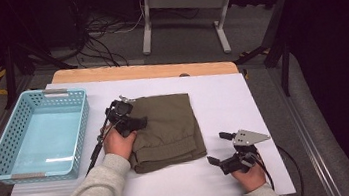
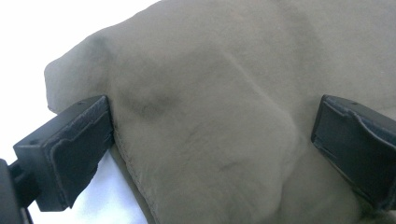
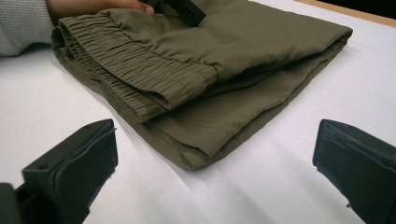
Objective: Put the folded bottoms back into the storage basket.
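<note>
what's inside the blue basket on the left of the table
Nothing can be seen in the blue basket: its pale floor lies bare in the high view. Only the strip just behind its near wall is hidden. The folded olive trousers lie beside it on the table.

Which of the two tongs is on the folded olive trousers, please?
The left tongs, open over the folded olive trousers beside the blue basket. The right tongs sit open on the bare white tabletop, off the cloth.

High view: fixed overhead, facing forward, table (image 1: 262, 92) at frame centre; left gripper view: pressed close against folded trousers (image 2: 210, 107); right gripper view: low near tabletop, facing trousers at upper frame; all share trousers.
</note>
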A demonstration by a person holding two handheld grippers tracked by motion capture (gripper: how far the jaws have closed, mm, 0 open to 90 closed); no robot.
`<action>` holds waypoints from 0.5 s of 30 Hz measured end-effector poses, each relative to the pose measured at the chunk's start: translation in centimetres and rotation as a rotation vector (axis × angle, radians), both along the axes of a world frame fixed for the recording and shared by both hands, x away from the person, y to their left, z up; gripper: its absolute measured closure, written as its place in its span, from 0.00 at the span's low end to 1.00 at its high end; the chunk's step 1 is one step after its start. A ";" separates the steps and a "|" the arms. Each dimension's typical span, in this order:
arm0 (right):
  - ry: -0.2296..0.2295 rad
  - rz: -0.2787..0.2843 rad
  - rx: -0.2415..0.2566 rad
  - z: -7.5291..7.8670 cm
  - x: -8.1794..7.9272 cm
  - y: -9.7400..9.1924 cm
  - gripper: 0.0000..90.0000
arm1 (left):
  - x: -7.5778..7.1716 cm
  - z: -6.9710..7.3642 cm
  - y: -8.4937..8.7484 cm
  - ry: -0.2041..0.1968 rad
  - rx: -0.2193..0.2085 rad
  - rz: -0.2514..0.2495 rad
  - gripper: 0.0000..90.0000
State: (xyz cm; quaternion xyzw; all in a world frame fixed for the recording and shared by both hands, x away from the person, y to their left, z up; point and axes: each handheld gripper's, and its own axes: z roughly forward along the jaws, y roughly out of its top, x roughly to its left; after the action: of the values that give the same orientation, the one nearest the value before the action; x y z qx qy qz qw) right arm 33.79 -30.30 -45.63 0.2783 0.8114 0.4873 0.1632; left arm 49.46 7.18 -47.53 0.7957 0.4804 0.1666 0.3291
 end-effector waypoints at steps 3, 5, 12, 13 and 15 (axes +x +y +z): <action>0.000 -0.001 0.000 0.0 0.0 0.0 0.00 | 0.0 0.0 0.0 0.002 -0.005 0.001 0.00; 0.002 -0.001 0.001 0.0 0.0 0.0 0.00 | 0.0 0.0 0.0 0.001 -0.003 0.001 0.00; 0.001 0.000 0.000 0.0 0.0 0.0 0.00 | -0.4 0.0 0.0 -0.015 -0.009 0.018 0.07; 0.001 -0.001 -0.001 0.0 0.0 0.1 0.00 | -0.5 0.1 -0.1 -0.018 -0.013 0.026 0.09; 0.000 -0.002 0.000 0.0 0.0 0.0 0.00 | -0.7 0.2 -0.2 -0.021 -0.017 0.027 0.14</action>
State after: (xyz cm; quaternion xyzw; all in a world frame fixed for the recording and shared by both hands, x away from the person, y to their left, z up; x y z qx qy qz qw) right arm 33.78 -30.25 -45.64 0.2791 0.8112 0.4872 0.1635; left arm 48.75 7.01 -47.36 0.7847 0.4888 0.1751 0.3387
